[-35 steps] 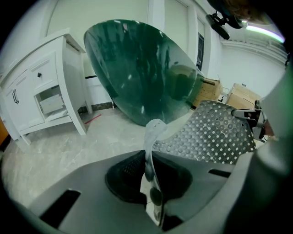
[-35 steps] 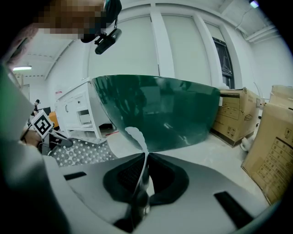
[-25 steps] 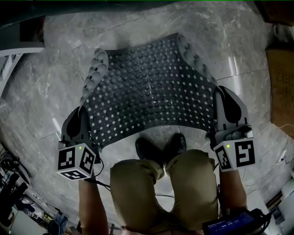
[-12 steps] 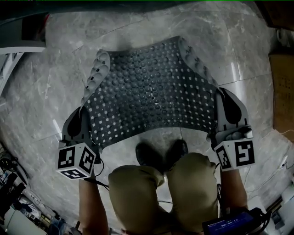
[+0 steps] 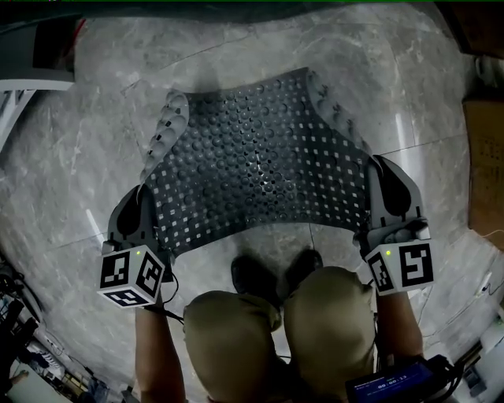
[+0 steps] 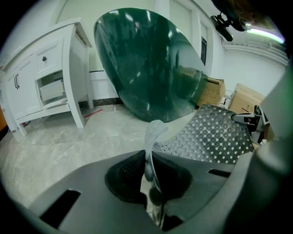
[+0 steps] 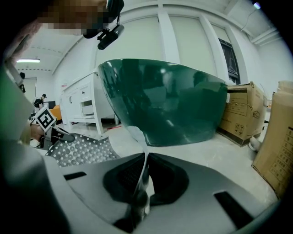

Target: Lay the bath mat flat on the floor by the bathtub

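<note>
Grey marble floor (image 5: 71, 157); a white cabinet (image 6: 46, 77) stands against pale walls (image 6: 82, 11); cardboard boxes (image 7: 238, 114) rest nearby.

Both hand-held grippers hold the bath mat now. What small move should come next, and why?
Probably lower both together toward the floor, keeping them shut. The left hand-held gripper and right hand-held gripper each pinch a near corner of the bath mat, whose side edges curl up, so it does not look flat yet; the bathtub is ahead.

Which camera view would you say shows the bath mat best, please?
The head view: the whole bath mat hangs between left gripper and right gripper. Each gripper view shows only its pinched edge plus a partial stretch.
</note>
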`<state>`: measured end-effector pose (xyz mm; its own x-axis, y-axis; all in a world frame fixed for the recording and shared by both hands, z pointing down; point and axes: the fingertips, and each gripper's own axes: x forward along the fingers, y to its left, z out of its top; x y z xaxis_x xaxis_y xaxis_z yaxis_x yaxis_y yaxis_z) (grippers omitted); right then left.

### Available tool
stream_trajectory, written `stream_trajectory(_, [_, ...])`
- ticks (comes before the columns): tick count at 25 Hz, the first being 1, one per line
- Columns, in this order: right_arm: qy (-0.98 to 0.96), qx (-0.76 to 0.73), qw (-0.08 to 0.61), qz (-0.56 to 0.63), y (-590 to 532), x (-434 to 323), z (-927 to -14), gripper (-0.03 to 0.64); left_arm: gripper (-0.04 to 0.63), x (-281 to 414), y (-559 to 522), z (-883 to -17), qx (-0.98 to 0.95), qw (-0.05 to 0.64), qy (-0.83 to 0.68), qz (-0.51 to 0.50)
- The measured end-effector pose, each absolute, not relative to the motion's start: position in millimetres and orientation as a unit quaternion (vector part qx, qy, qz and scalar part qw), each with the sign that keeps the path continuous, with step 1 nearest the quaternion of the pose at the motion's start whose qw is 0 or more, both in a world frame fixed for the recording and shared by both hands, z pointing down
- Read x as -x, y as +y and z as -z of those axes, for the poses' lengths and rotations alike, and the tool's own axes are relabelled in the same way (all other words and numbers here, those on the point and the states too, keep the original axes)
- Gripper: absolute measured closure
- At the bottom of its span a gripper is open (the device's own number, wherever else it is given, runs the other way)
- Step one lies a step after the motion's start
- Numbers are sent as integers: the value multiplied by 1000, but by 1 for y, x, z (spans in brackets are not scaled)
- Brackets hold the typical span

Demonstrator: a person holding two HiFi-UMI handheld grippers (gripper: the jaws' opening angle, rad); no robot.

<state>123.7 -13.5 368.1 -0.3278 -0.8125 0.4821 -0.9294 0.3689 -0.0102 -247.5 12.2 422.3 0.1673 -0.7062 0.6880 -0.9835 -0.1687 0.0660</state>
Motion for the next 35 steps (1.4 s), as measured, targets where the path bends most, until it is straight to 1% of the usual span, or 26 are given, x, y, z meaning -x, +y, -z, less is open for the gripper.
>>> stream_trajectory(8, [-801, -544, 210, -138, -6, -126, -379, 589, 557, 247, 18, -436, -719, 267, -587, -259])
stream_trajectory(17, [-809, -536, 203, -132, -15, -115, -370, 589, 557, 254, 14, -443, -716, 277, -586, -259])
stream_trajectory(23, [-807, -539, 199, -139, -10, -129, -381, 589, 558, 255, 22, -447, -709, 275, -596, -258])
stream_trajectory(35, [-802, -543, 202, -149, -11, -130, -404, 589, 557, 274, 23, -477, -692, 271, -604, -288])
